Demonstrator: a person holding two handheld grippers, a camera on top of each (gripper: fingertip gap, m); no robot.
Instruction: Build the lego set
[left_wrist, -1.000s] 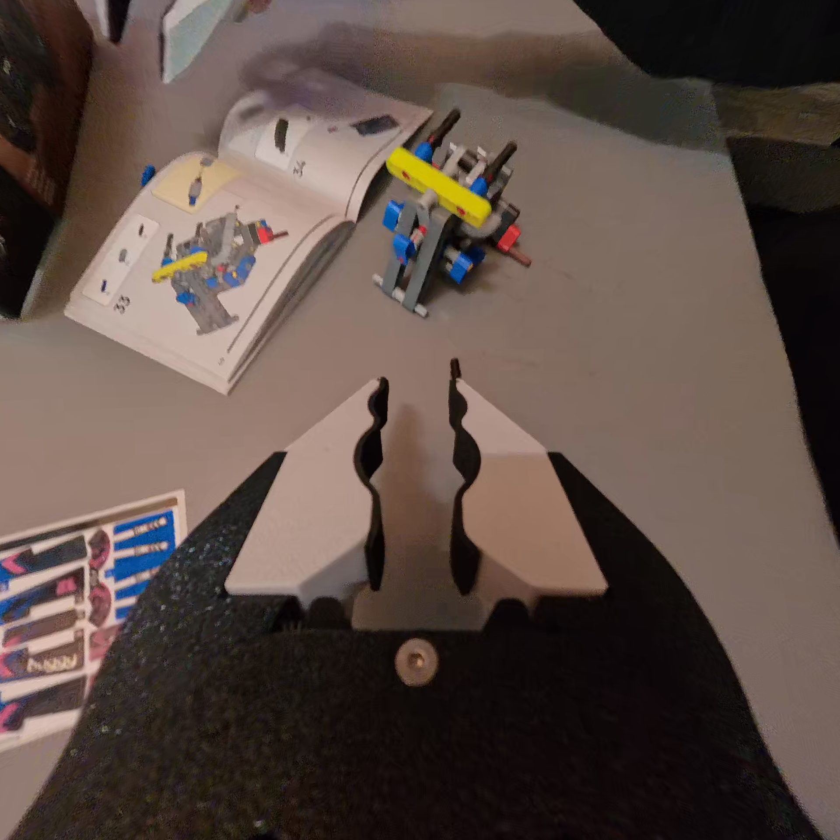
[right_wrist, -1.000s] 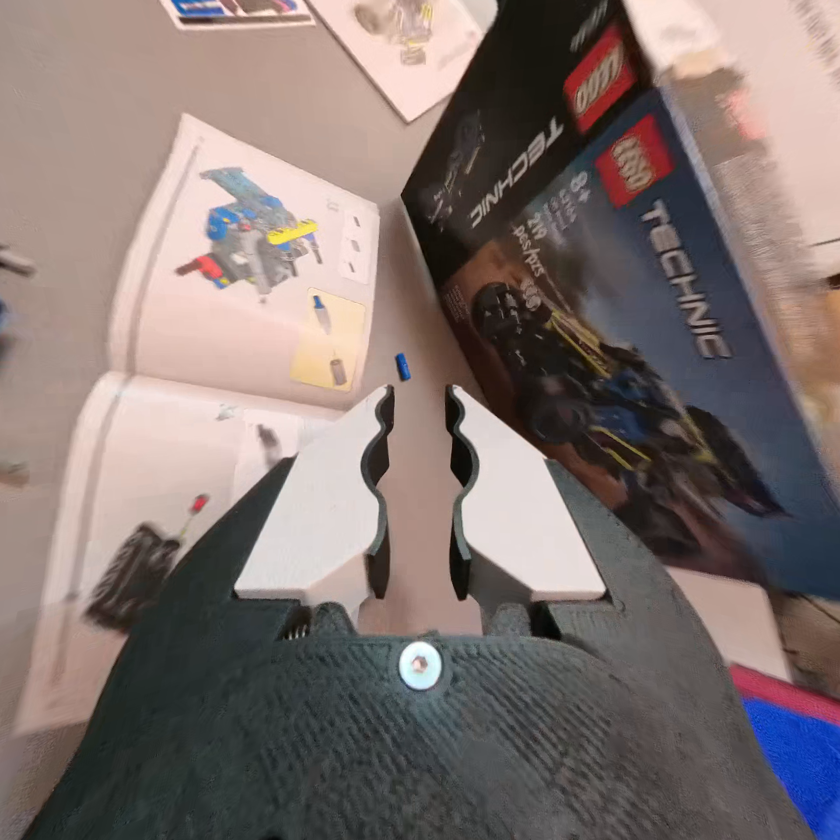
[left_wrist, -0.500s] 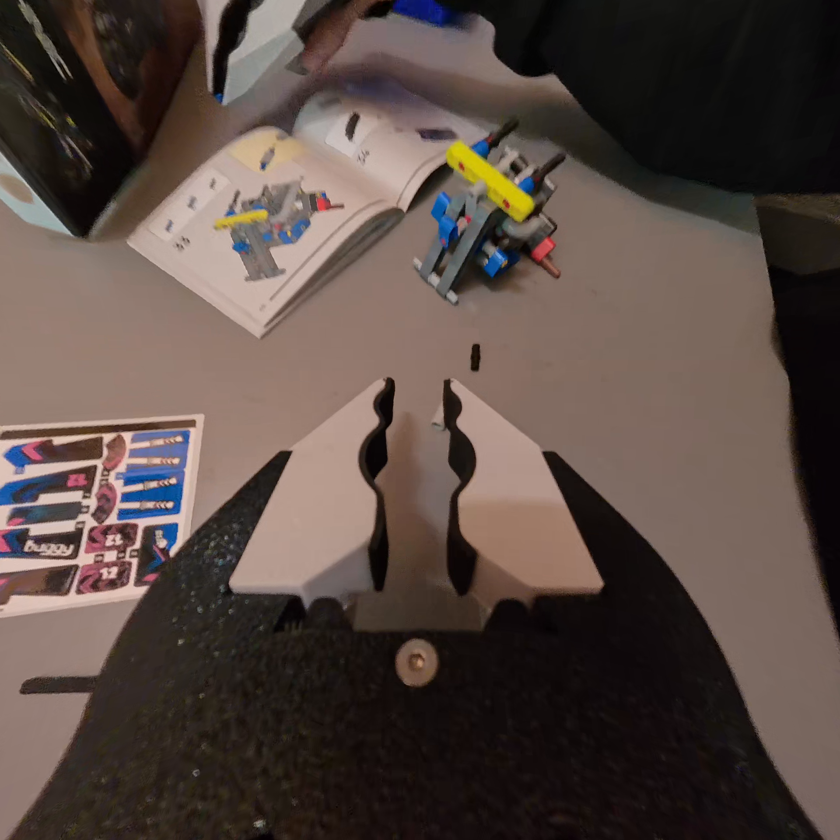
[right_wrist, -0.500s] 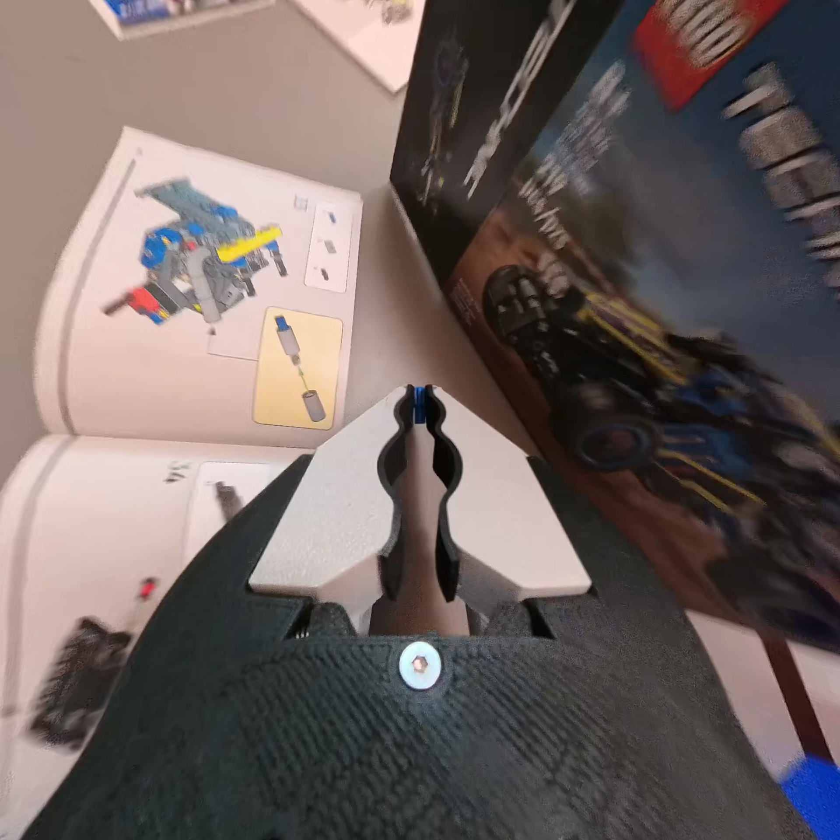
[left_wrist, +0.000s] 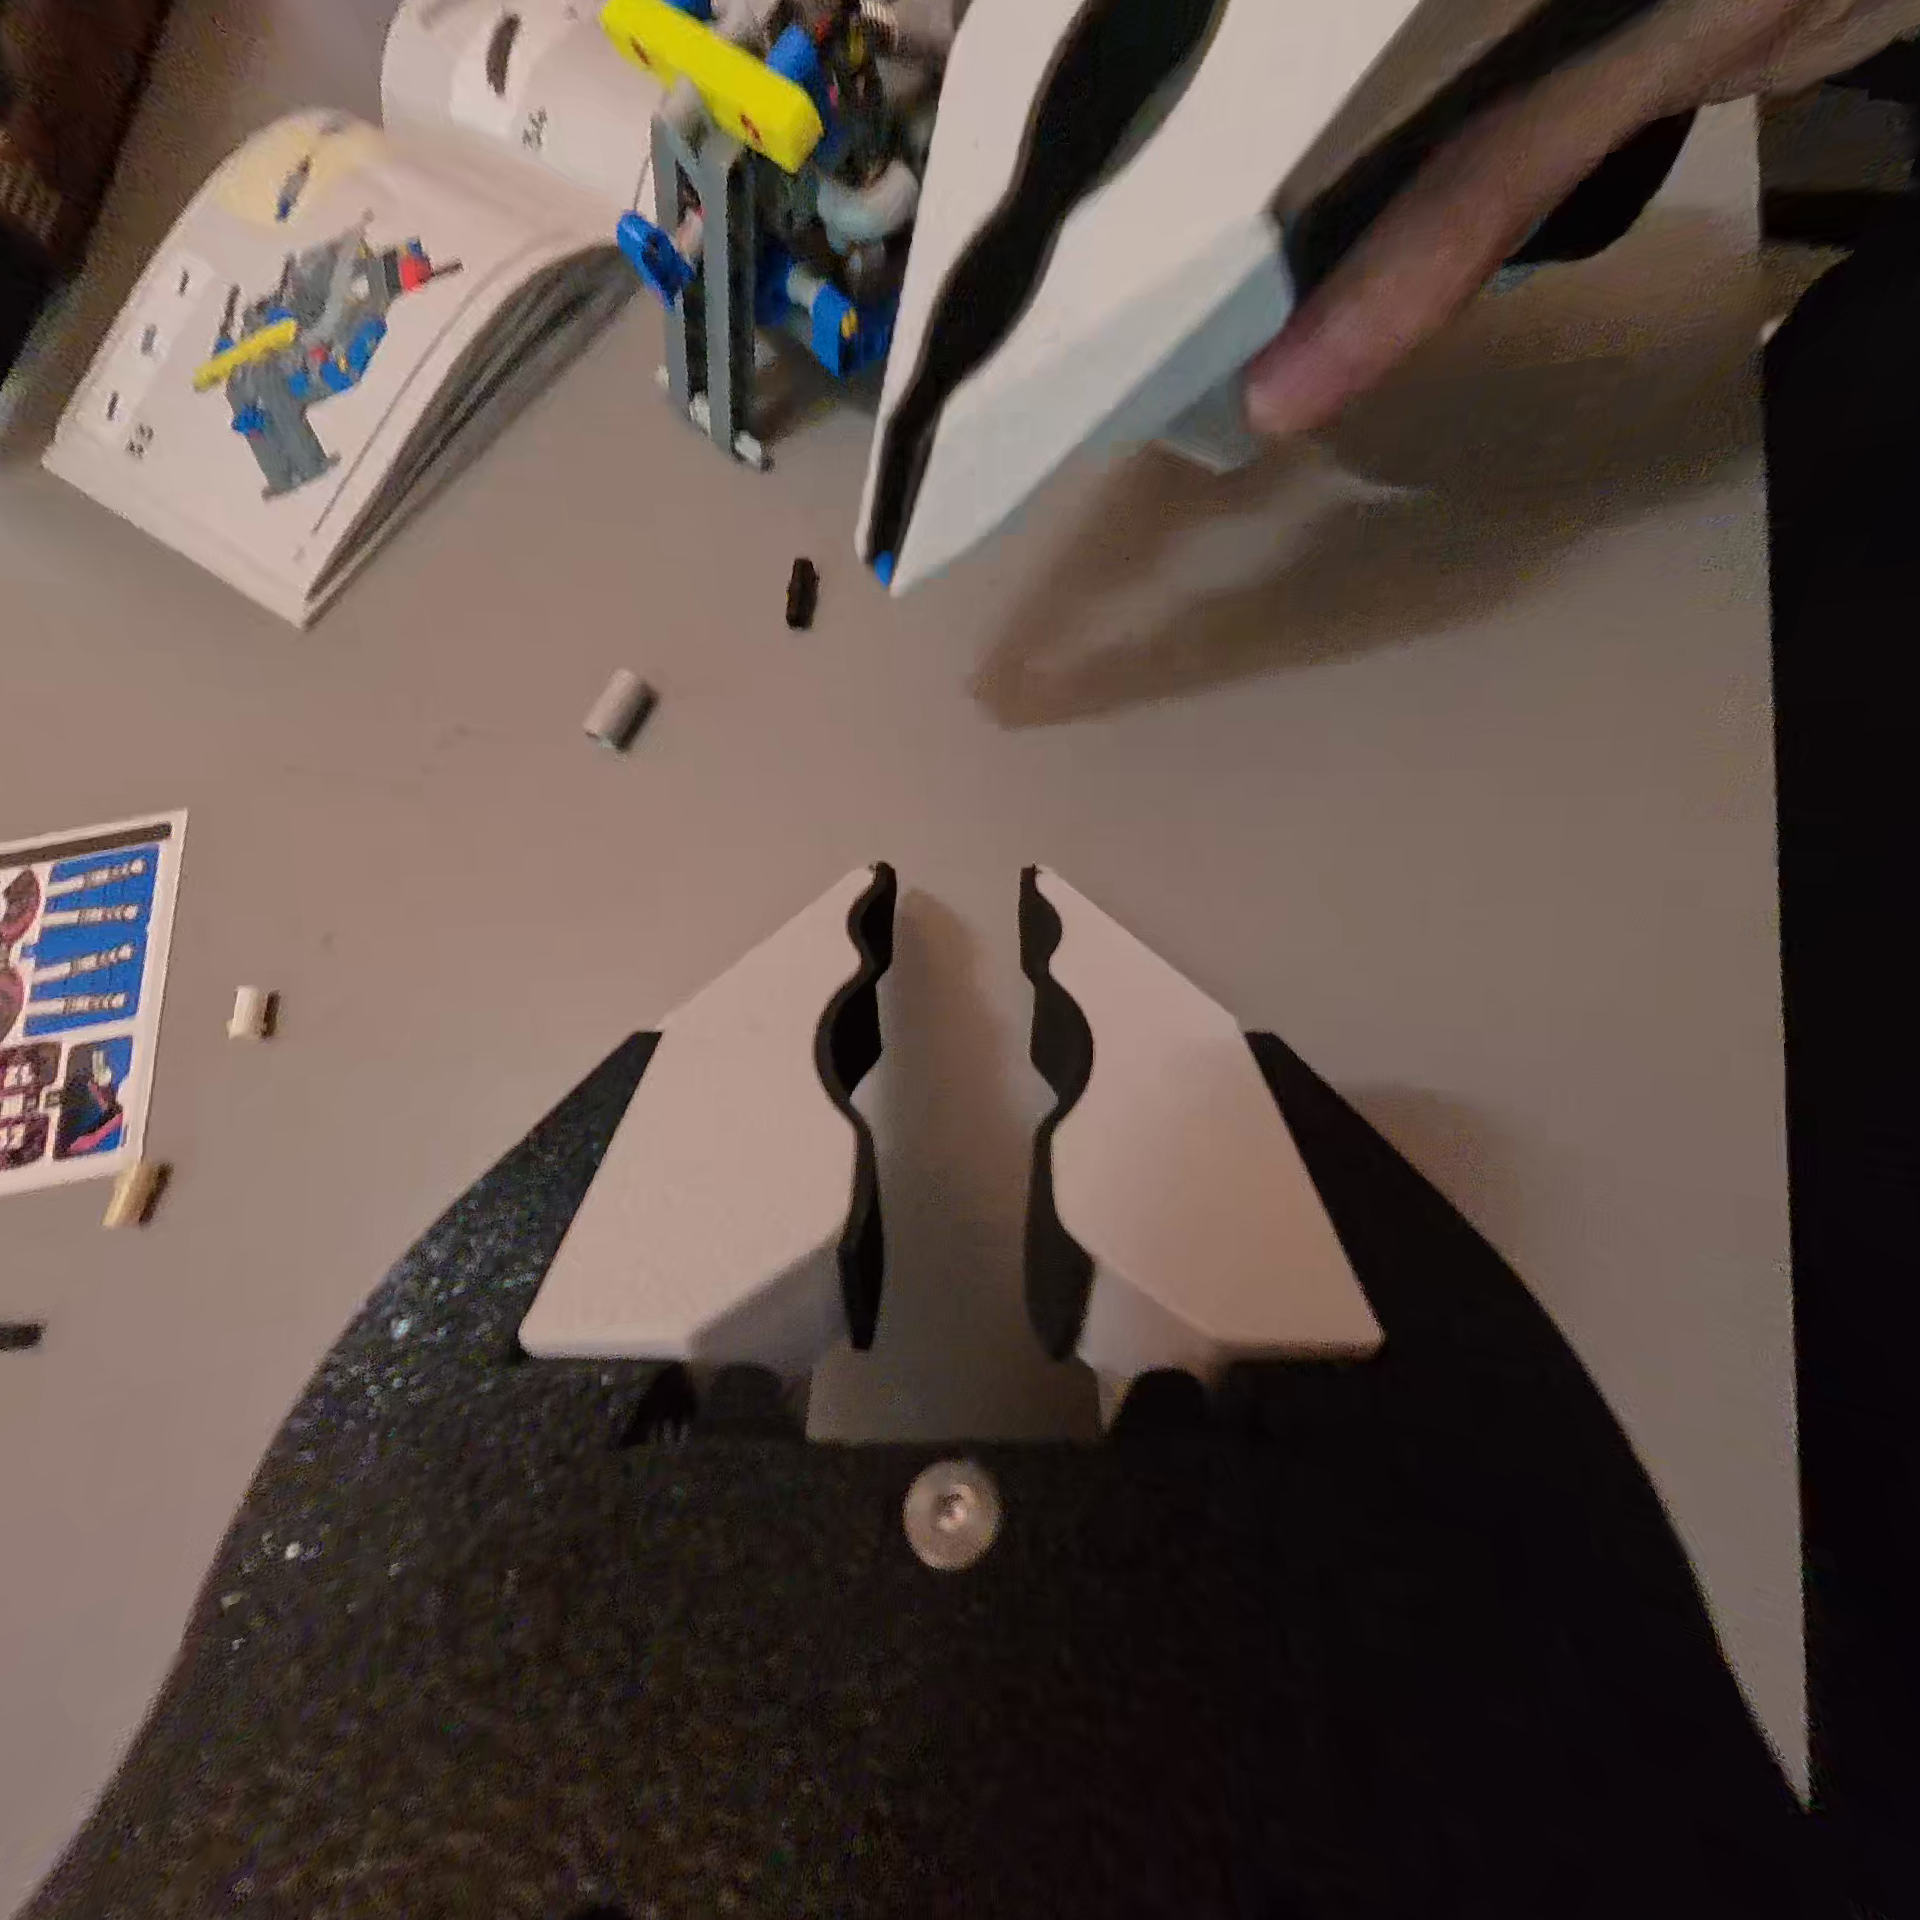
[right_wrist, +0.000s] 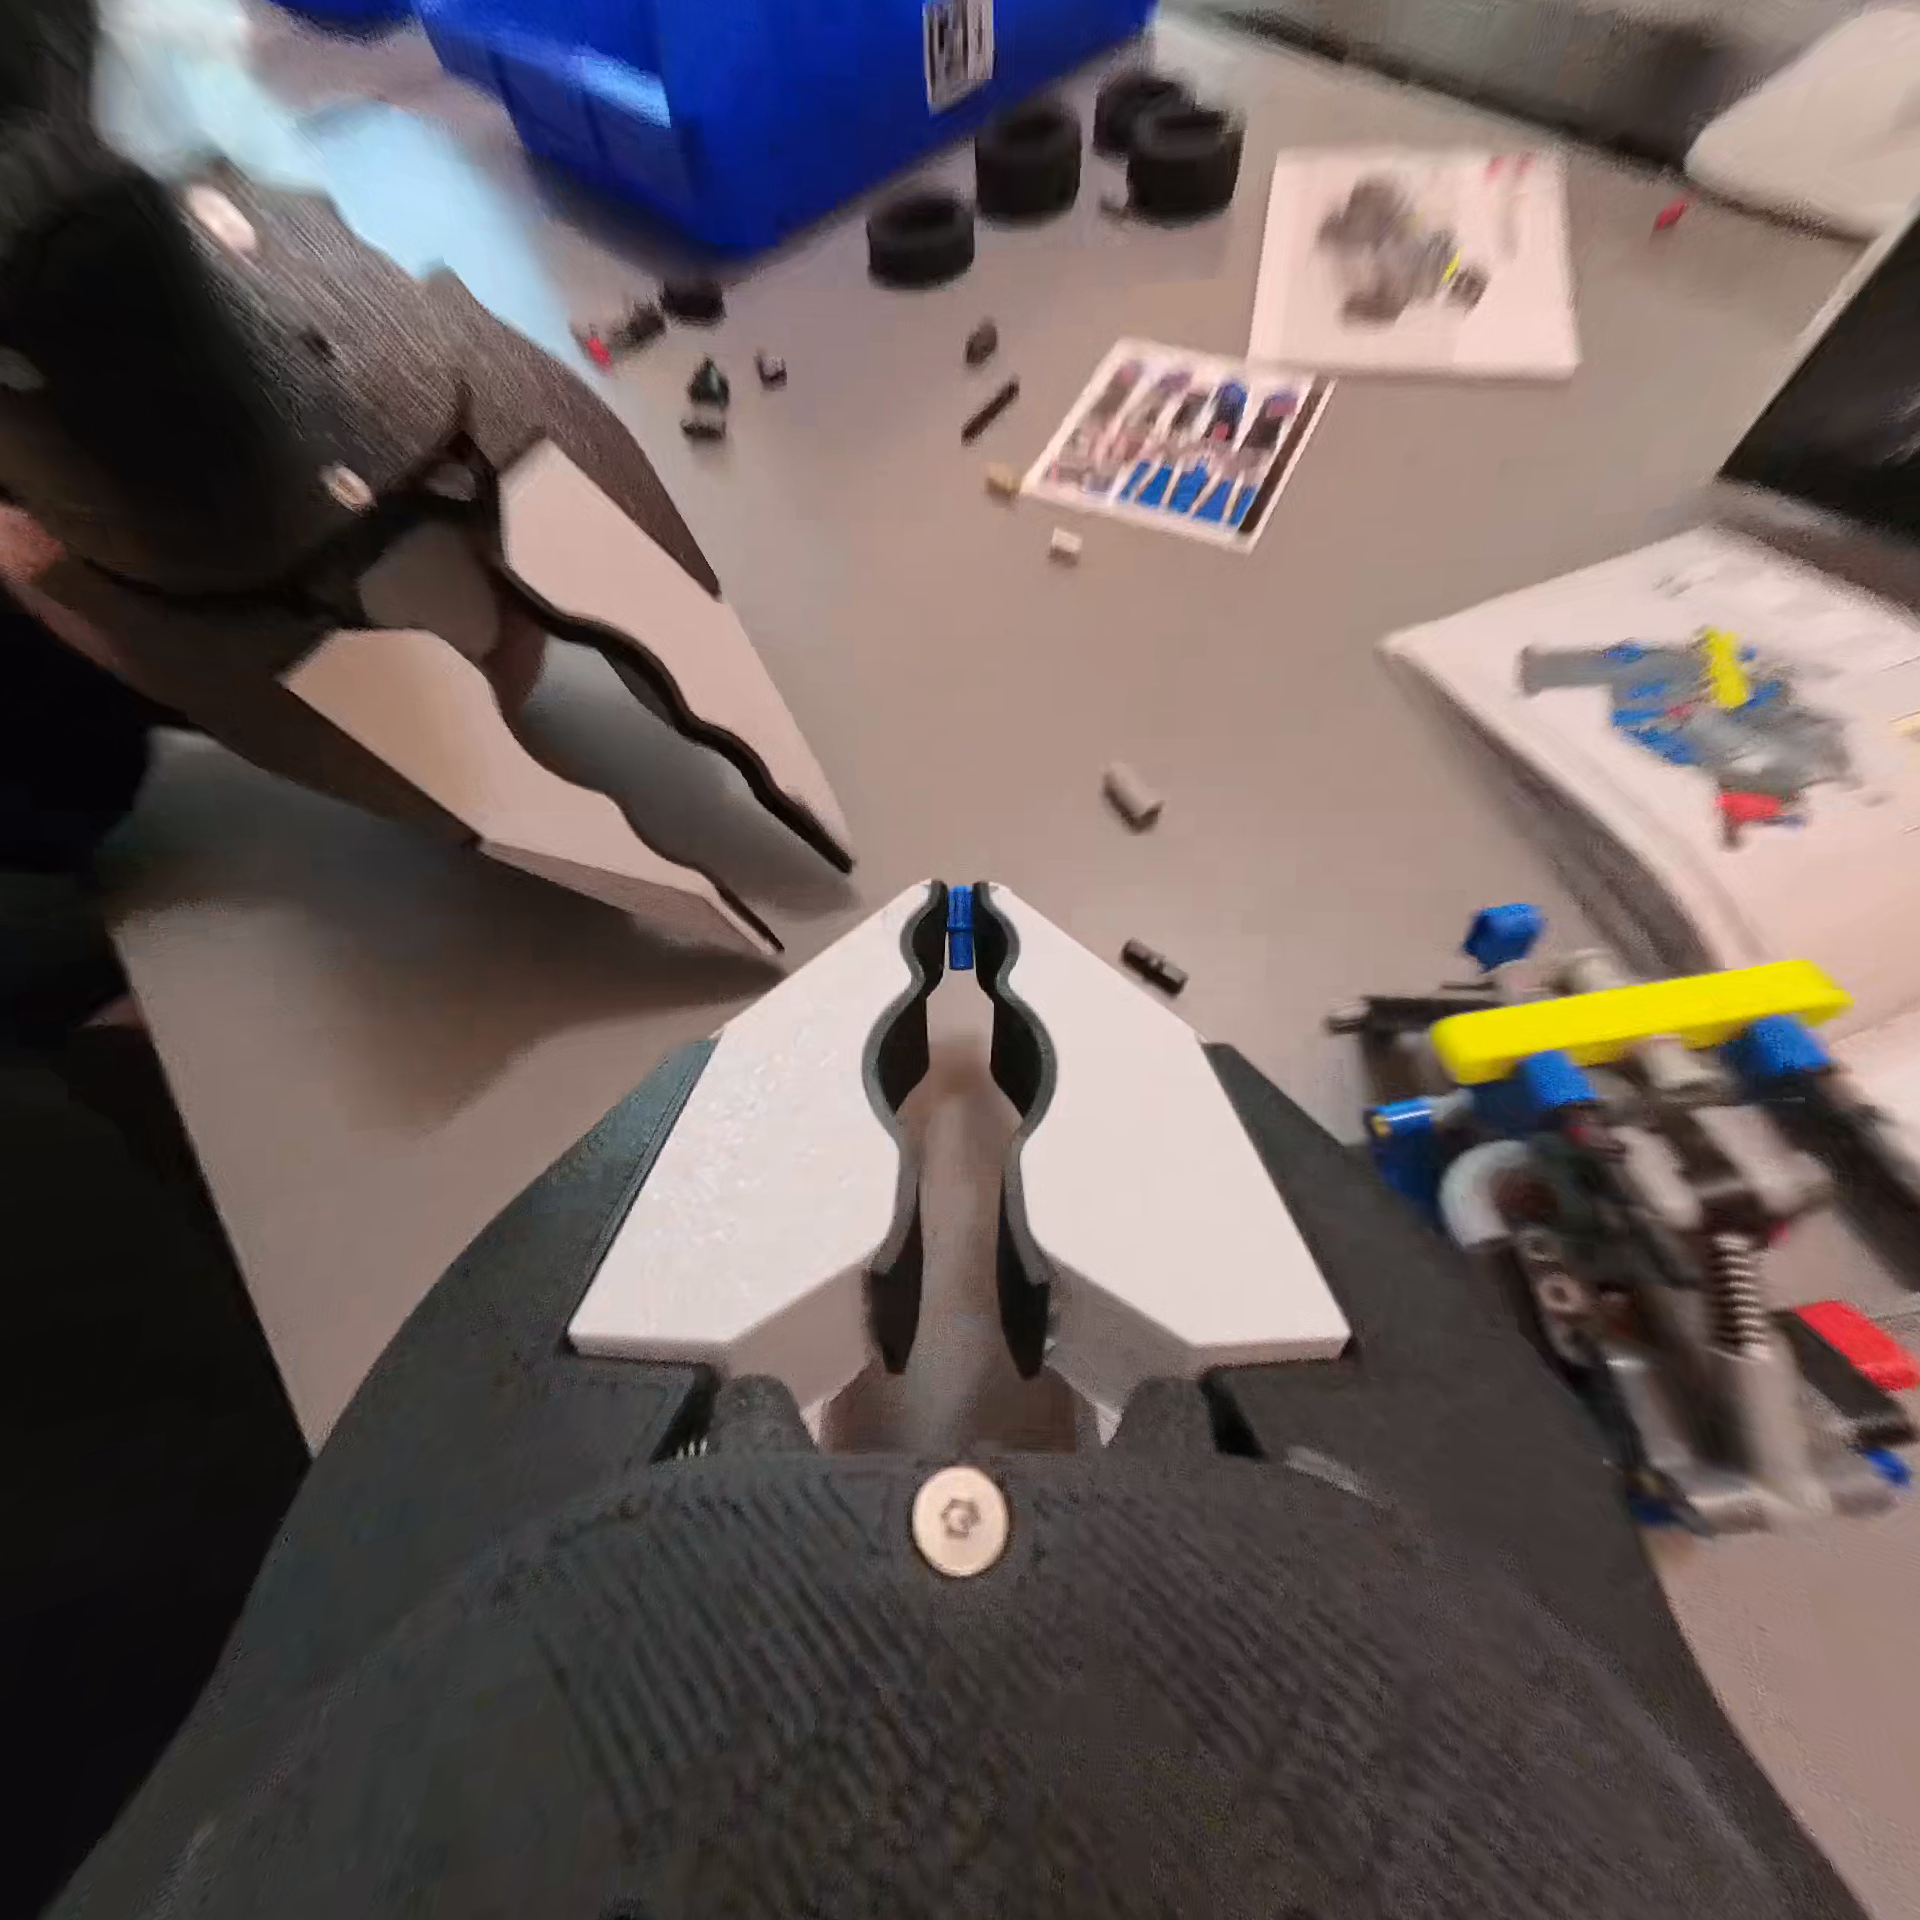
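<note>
One blue pin (right_wrist: 960, 928) pinched lengthwise in right jaws, left jaws apart

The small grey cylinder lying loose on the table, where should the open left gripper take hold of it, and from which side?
Grip the grey cylinder across its round middle, coming straight down from above. It lies on its side, alone on the grey table, so the left gripper probably seats best with its fingers either side of the curved wall, not on the ends.
</note>
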